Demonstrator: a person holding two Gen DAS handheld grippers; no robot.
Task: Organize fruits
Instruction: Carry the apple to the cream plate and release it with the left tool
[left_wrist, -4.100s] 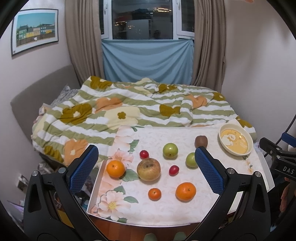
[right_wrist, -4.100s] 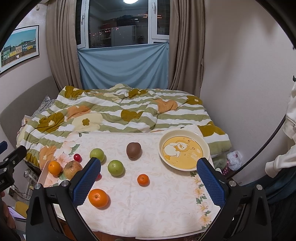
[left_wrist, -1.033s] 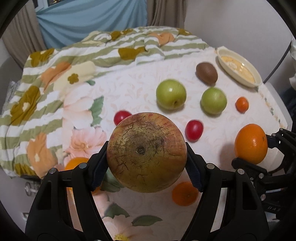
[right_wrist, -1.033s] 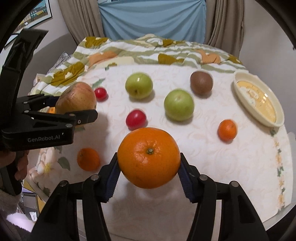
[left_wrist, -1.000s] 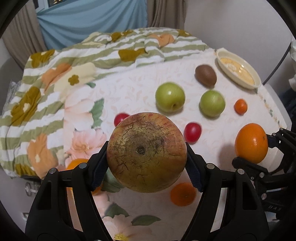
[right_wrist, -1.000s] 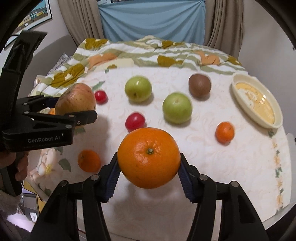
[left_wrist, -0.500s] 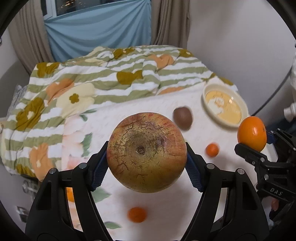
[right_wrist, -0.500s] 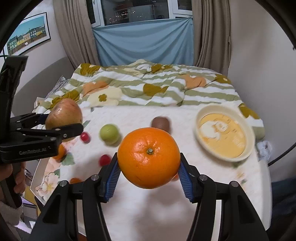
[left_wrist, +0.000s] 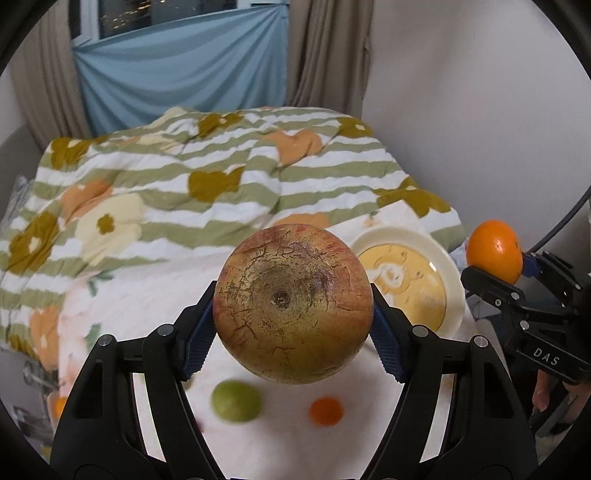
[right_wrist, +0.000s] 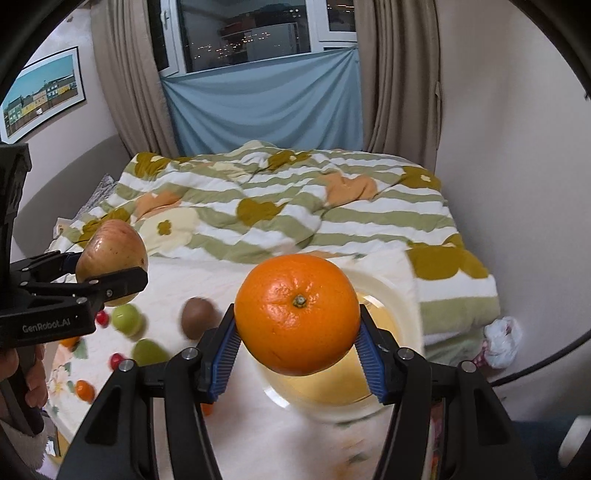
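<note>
Fingers: L gripper (left_wrist: 293, 326) clamps round cracked-skin apple (left_wrist: 292, 303); R gripper (right_wrist: 297, 350) clamps glossy dimpled orange (right_wrist: 297, 318).

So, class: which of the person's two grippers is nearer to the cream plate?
Right. The right gripper, holding the orange, is just over the plate; the left gripper, holding the apple, is farther off over the table's left side.

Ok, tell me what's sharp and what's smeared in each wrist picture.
Left wrist view: the apple in the left claw is crisp, while the green fruit and small orange on the table behind are motion-smeared. Right wrist view: the orange in the right claw is sharp; the kiwi and plate are blurred; fisheye bends the curtains.
</note>
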